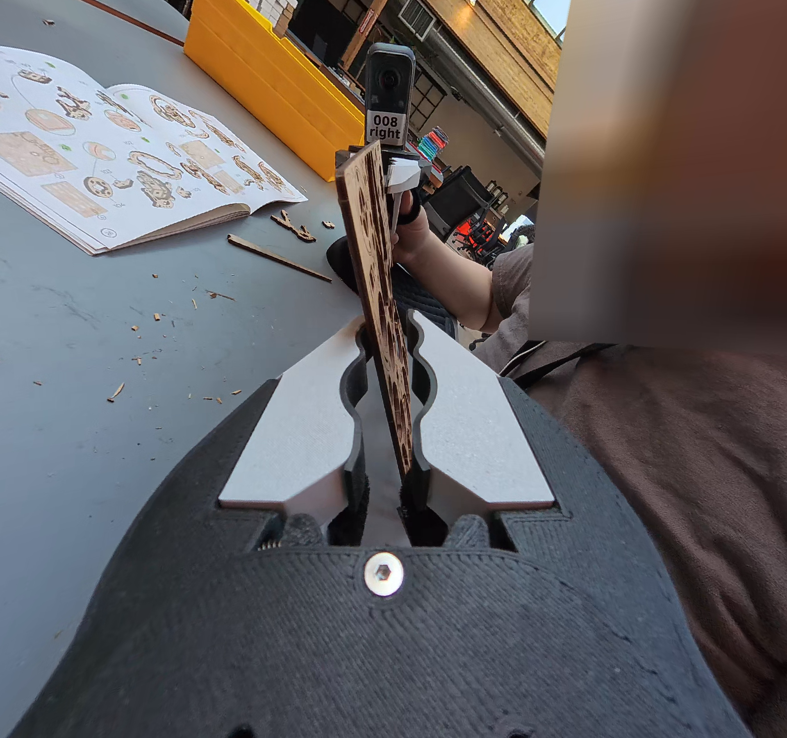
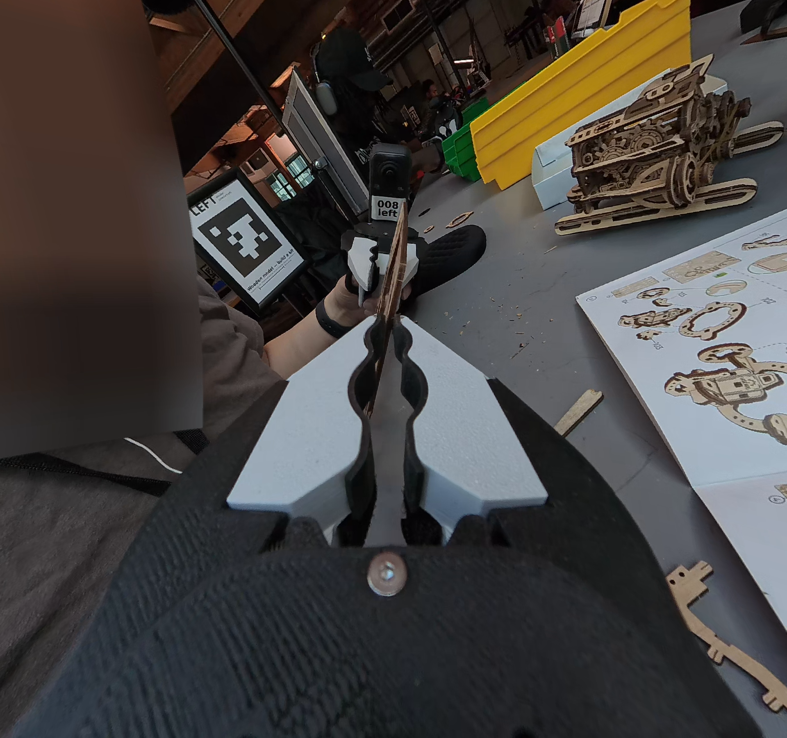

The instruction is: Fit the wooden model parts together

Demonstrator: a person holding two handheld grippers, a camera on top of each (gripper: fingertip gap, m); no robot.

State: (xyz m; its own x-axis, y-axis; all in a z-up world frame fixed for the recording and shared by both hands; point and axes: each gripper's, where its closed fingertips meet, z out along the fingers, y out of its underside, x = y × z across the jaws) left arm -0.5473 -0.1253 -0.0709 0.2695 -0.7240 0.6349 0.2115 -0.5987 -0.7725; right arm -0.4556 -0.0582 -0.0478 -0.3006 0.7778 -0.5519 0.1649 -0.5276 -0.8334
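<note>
A thin laser-cut wooden sheet [image 1: 372, 249] with cut-out part outlines is held edge-on above the table edge, spanning both grippers. My left gripper [image 1: 386, 328] is shut on its near end; the sheet runs back between the grey fingers [image 1: 306, 419]. My right gripper [image 1: 394, 183] grips the far end in the left wrist view. In the right wrist view my right gripper [image 2: 386, 322] is shut on the sheet [image 2: 389, 292] at the fingertips, and the left gripper [image 2: 383, 268] holds the other end. A hand holds each gripper.
An open instruction booklet [image 1: 127, 151] [image 2: 702, 355] lies on the grey table [image 1: 85, 377]. A yellow bin [image 2: 587, 91], a green bin [image 2: 460, 143] and an assembled wooden model [image 2: 664, 143] stand behind. Loose wooden pieces [image 1: 294, 223] [image 2: 715, 641], a stick [image 2: 579, 411] and a black pad [image 2: 447, 253] lie about. The gap from one gripper's tips to the other's is roughly 12 centimeters.
</note>
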